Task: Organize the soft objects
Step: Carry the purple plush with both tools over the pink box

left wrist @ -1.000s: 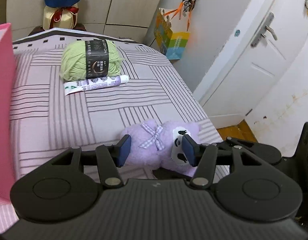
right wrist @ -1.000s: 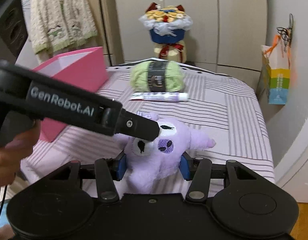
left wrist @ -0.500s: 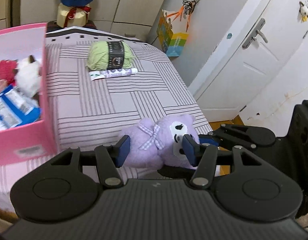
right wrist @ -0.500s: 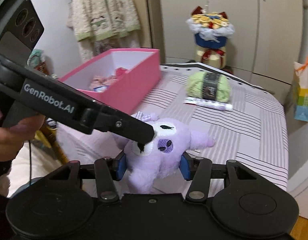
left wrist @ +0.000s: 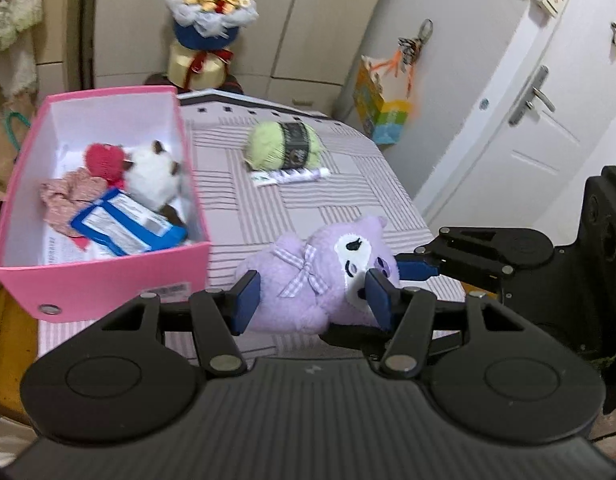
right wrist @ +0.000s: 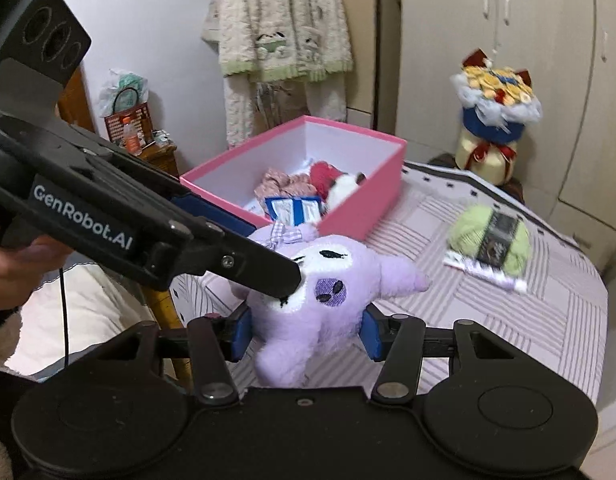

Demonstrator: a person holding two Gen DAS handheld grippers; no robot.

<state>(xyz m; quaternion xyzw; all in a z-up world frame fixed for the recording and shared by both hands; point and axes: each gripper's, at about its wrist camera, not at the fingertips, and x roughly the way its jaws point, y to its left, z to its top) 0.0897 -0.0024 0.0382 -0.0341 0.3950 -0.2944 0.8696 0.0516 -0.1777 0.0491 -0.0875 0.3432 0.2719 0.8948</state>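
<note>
Right now both grippers hold one purple plush toy (left wrist: 320, 276) up in the air above the striped bed (left wrist: 308, 208). The left gripper (left wrist: 312, 295) has its fingers partly closed, and its blue pads press on the toy's body and face. The right gripper (right wrist: 305, 332) has its fingers partly closed too, squeezing the toy's lower half. From the left gripper's camera, the pink box (left wrist: 107, 276) sits at about ten o'clock from the toy, with other soft things already inside. The green yarn ball (left wrist: 283, 146) and a small tube (left wrist: 289, 176) lie at twelve o'clock, well apart. The toy is soft and squishy, so it could slip out. If the two grippers pull different ways, one could lose its hold and the toy could fall beside the box.
</note>
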